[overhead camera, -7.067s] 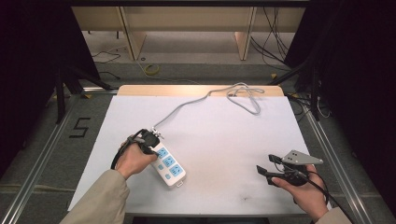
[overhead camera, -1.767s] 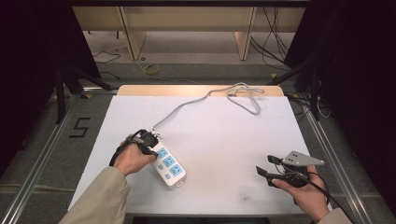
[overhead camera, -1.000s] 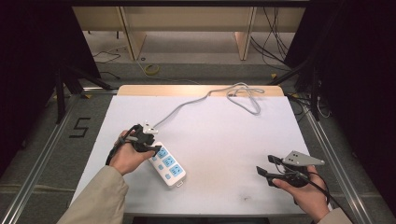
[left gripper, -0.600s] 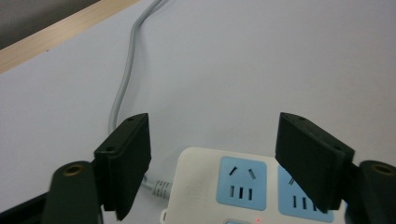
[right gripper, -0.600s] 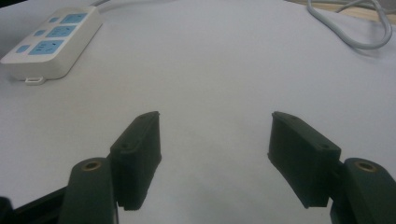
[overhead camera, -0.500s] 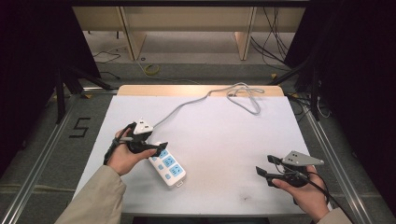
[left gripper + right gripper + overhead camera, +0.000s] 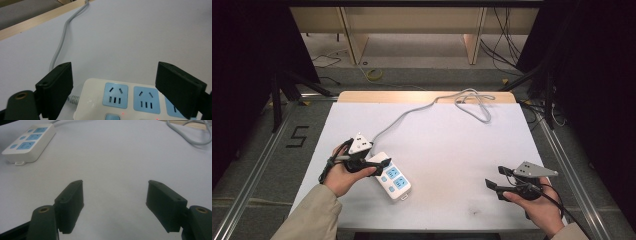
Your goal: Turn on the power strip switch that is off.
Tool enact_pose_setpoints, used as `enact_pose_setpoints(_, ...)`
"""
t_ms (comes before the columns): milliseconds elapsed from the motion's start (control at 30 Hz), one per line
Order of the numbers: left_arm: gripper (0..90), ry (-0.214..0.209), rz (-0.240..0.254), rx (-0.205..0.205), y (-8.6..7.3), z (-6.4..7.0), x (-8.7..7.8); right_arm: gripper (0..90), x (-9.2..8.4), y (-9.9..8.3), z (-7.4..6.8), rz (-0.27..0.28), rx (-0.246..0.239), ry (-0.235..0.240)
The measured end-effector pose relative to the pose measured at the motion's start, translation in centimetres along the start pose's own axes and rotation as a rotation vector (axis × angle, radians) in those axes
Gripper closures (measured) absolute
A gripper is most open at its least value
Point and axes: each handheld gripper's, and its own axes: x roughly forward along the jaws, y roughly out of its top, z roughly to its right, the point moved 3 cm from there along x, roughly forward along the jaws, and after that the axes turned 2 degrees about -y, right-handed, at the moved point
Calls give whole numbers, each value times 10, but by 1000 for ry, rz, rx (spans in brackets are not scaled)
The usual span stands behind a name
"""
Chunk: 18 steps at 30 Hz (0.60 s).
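Over power strip (image 7: 392,179): left gripper (image 7: 117,87) tilted down, jaws just opened wide, gripping nothing. Near table (image 7: 452,145) edge: right gripper (image 7: 498,179) level, jaws apart, empty.

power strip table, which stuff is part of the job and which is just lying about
Part of the job:
- power strip, lying on the white table
- its grey cable
- left gripper, jaws just opened, standing either side of the strip without pressing
- right gripper, open, apart

Lying about:
- yellow coil on the floor
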Motion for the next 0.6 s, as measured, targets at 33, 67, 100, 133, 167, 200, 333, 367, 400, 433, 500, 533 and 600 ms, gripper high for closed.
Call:
enact_pose_setpoints(33, 132, 4, -2, -2, -2, 0, -1, 300, 0, 0, 0, -1, 0, 1)
enact_pose_setpoints(67, 131, 4, -2, -1, -5, -1, -2, 300, 0, 0, 0, -1, 0, 2)
enact_pose_setpoints(100, 129, 6, -1, -9, -8, -3, -3, 299, 0, 0, 0, 0, -1, 2)
enact_pose_setpoints(133, 126, 12, -5, -14, -11, -5, -4, 298, 1, 0, 0, -1, -1, 2)
enact_pose_setpoints(167, 127, 15, -13, -14, -14, -6, -6, 298, 1, 0, 0, -2, -1, 2)
enact_pose_setpoints(200, 126, 19, -15, -13, -17, -6, -7, 297, 1, 0, 0, -2, -1, 1)
enact_pose_setpoints(333, 121, 43, -26, 9, -25, -8, -16, 297, 1, 0, 0, -4, -2, 4)
enact_pose_setpoints(367, 121, 46, -30, 11, -27, -9, -17, 297, 1, 0, 0, -3, -2, 4)
enact_pose_setpoints(400, 120, 49, -33, 13, -29, -10, -19, 296, 1, 0, 0, -2, -3, 5)
enact_pose_setpoints(433, 119, 55, -37, 10, -31, -11, -20, 296, 1, 0, 0, -3, -4, 4)
enact_pose_setpoints(500, 117, 61, -46, 12, -35, -13, -22, 296, 1, 0, 0, -4, -2, 4)
enact_pose_setpoints(533, 116, 67, -48, 9, -37, -14, -22, 296, 1, 0, 0, -3, -2, 3)
enact_pose_setpoints(600, 118, 77, -56, 12, -38, -16, -22, 296, 1, 0, 1, -2, -6, 2)
